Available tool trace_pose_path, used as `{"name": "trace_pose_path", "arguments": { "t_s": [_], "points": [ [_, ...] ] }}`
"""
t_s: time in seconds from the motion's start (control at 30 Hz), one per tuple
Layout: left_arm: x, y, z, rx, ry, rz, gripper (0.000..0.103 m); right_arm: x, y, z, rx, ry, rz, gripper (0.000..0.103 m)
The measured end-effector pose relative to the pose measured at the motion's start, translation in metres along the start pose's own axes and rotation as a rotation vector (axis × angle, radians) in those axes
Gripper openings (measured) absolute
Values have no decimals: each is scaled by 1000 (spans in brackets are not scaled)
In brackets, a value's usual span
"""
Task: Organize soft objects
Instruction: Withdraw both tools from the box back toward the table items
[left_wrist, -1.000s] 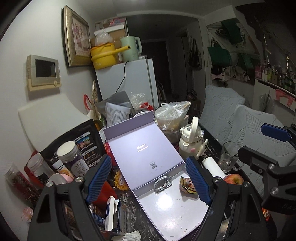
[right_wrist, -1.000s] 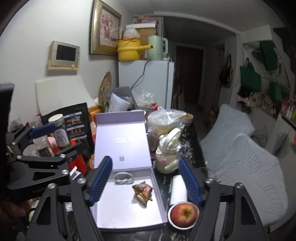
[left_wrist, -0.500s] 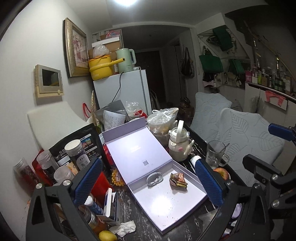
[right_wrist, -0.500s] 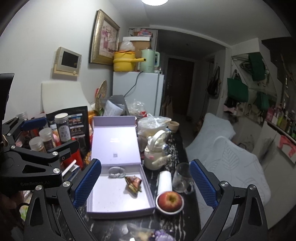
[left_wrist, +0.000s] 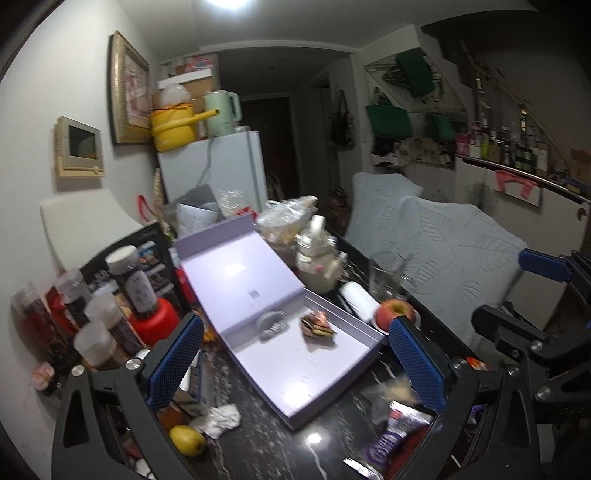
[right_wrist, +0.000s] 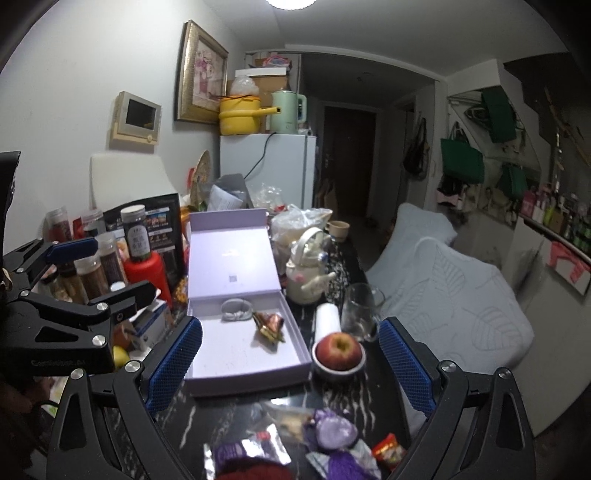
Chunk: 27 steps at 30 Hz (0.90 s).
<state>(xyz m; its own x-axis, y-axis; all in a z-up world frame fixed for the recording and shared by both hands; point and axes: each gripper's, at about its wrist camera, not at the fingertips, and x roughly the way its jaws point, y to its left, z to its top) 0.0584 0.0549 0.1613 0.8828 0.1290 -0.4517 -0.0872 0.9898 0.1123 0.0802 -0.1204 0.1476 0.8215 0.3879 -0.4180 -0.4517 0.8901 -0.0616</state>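
Right wrist view, lower edge of the frame: the right gripper (right_wrist: 290, 360) has its jaws spread wide and carries nothing; its blue pads (right_wrist: 173, 363) sit at lower left and lower right. Between them, on the black marbled table (right_wrist: 354, 387), lies a loose cluster of soft items: a lilac pouch (right_wrist: 334, 430), a purple knitted piece (right_wrist: 347, 463) at the bottom edge, a silver foil packet (right_wrist: 258, 448) and a small red wrapper (right_wrist: 386, 448).

Frame centre: an open lilac box (right_wrist: 243, 354) rests on the table with its lid tilted up and back. Inside the tray, at the far end, lie a grey hair tie (right_wrist: 236, 309) and, just beside it, a crumpled gold-and-brown wrapper (right_wrist: 269, 325). Just right of the box, an apple (right_wrist: 339, 350) sits in a small white dish, with a white roll (right_wrist: 327, 317) and a glass mug (right_wrist: 360, 310) behind it.

Left wrist view: the left gripper (left_wrist: 295, 363) is likewise spread wide and empty, held above the near end of the same box. A lemon (left_wrist: 186, 439) and a crumpled tissue (left_wrist: 221, 417) lie at lower left. The right-hand tool shows at the right edge of the frame.

Mid-distance, left of the frame: spice jars (right_wrist: 99, 266) and a red container (right_wrist: 147, 271). A white teapot-like vessel (right_wrist: 306, 273) stands behind the box.

Background, upper centre: a white fridge (right_wrist: 267, 166) bears a yellow pot (right_wrist: 240, 116) and a green kettle (right_wrist: 288, 110).
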Motion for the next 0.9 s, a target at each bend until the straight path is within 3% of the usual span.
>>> {"name": "trace_pose_path", "arguments": {
  "t_s": [0.27,0.9],
  "points": [
    [-10,-17,-25,3,23,-87,102,-22,-5,-28,50,5,18,98],
    [-2,-51,-82,8,134,-161,102,-32,-11,-104,105,81,-4,98]
  ]
}}
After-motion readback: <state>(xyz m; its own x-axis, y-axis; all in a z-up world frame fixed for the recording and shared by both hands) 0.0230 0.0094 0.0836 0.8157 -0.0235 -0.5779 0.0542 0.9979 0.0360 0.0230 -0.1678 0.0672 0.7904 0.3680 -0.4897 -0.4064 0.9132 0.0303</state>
